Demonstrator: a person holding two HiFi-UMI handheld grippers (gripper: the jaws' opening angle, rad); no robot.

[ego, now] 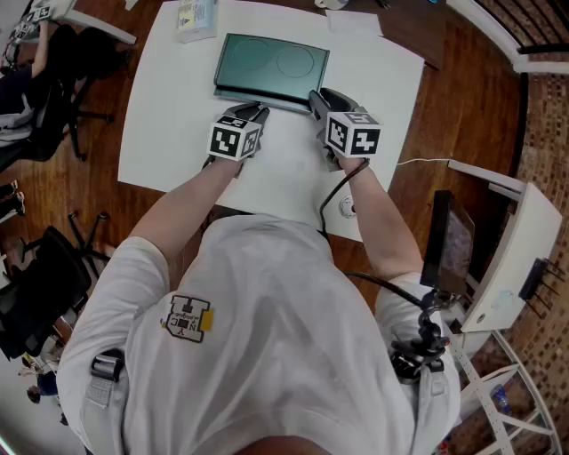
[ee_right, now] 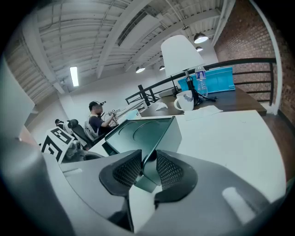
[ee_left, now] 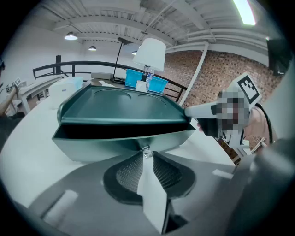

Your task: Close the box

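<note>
A dark green box (ego: 271,64) lies on the white table (ego: 169,133), its lid almost down. The left gripper view shows a thin dark gap under the lid (ee_left: 120,103). My left gripper (ego: 252,114) is at the middle of the box's front wall, its tips (ee_left: 145,156) pinched on a small shiny clasp (ee_left: 145,150) there. My right gripper (ego: 317,99) is at the box's front right corner. In the right gripper view the lid's edge (ee_right: 150,154) runs between the pads (ee_right: 126,170), which press on it.
A small carton (ego: 196,18) lies at the table's far left. A white lamp (ee_left: 150,53), a mug (ee_right: 185,101) and blue bins (ee_right: 214,78) stand beyond the box. A seated person (ee_right: 99,120) is off to the left. A white cabinet (ego: 507,258) stands on the right.
</note>
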